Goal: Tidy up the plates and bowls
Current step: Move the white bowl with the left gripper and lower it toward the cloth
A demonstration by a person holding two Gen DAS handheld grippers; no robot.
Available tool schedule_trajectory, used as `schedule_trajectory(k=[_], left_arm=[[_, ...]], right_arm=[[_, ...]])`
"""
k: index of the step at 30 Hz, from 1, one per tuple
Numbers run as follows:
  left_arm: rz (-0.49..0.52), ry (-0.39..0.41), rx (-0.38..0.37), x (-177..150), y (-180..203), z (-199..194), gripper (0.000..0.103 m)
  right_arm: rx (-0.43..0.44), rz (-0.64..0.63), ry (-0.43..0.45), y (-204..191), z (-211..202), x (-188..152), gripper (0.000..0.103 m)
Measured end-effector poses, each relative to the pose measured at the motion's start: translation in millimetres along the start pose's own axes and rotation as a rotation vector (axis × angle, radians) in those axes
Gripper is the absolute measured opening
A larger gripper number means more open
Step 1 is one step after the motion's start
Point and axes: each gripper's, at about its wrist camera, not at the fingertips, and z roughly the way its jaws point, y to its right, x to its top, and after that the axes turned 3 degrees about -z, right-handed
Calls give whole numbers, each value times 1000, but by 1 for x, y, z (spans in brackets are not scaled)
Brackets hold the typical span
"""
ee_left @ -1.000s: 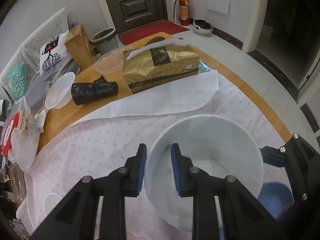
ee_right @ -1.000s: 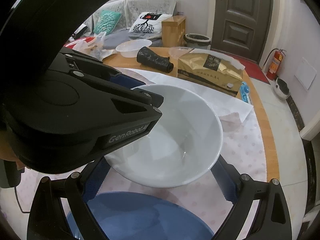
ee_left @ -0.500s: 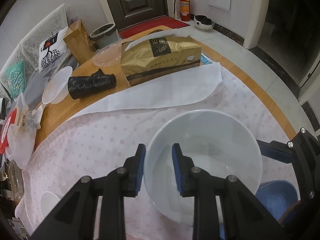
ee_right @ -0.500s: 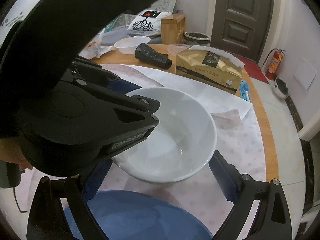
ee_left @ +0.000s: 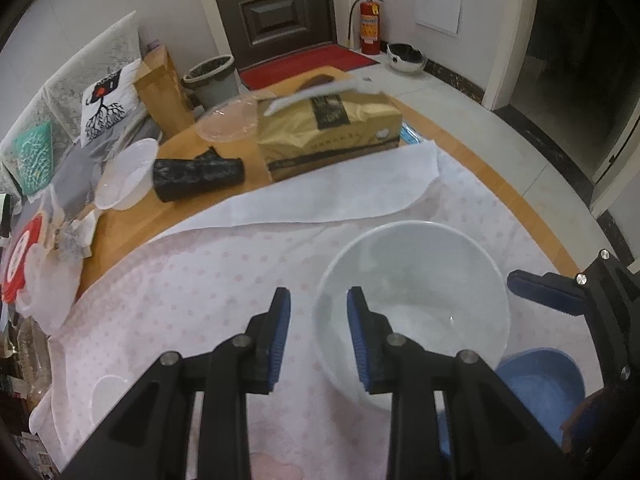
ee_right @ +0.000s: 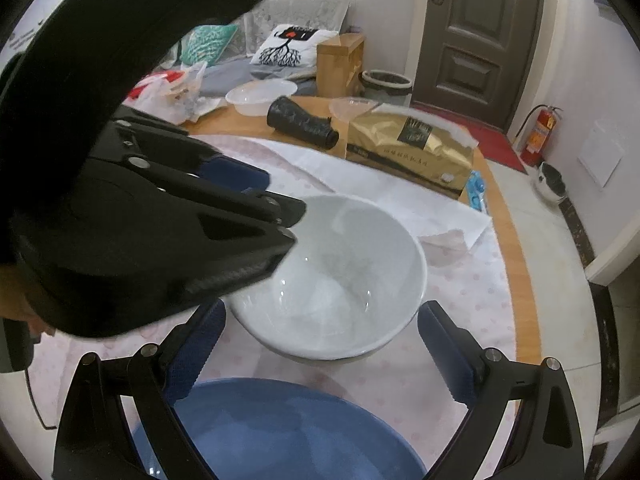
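Observation:
A large white bowl [ee_left: 416, 292] rests on the pink dotted cloth [ee_left: 192, 292]. My left gripper [ee_left: 318, 336] is open, its jaws straddling the bowl's near left rim without pinching it. In the right wrist view the same white bowl [ee_right: 340, 276] sits just ahead of my right gripper [ee_right: 320, 340], which is open wide and empty. A blue bowl [ee_right: 276, 432] lies below the right gripper; it also shows in the left wrist view [ee_left: 540, 396]. The left gripper's body hides the bowl's left rim in the right wrist view.
A gold tissue pack [ee_left: 328, 132], a black roll [ee_left: 196, 172], a clear plastic bowl [ee_left: 124, 176] and a clear lid [ee_left: 228, 120] sit at the back of the round wooden table [ee_left: 500, 184]. A small white dish [ee_left: 108, 400] lies near left.
The left gripper lowered the white bowl onto the cloth and opened its jaws, letting go of the rim. The right gripper stayed open near the blue bowl.

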Motion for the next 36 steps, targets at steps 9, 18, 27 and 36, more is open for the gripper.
schedule_trajectory(k=[9, 18, 27, 36], left_arm=[[-101, 48, 58, -27, -82, -51, 29], [-247, 20, 119, -84, -185, -61, 30], [-343, -47, 53, -129, -234, -27, 30], [-368, -82, -27, -141, -236, -2, 28]], right_arm=[[43, -126, 49, -66, -21, 22, 99], [136, -219, 36, -156, 13, 39, 99], [219, -212, -53, -197, 64, 32, 99], [238, -187, -56, -204, 99, 35, 99]])
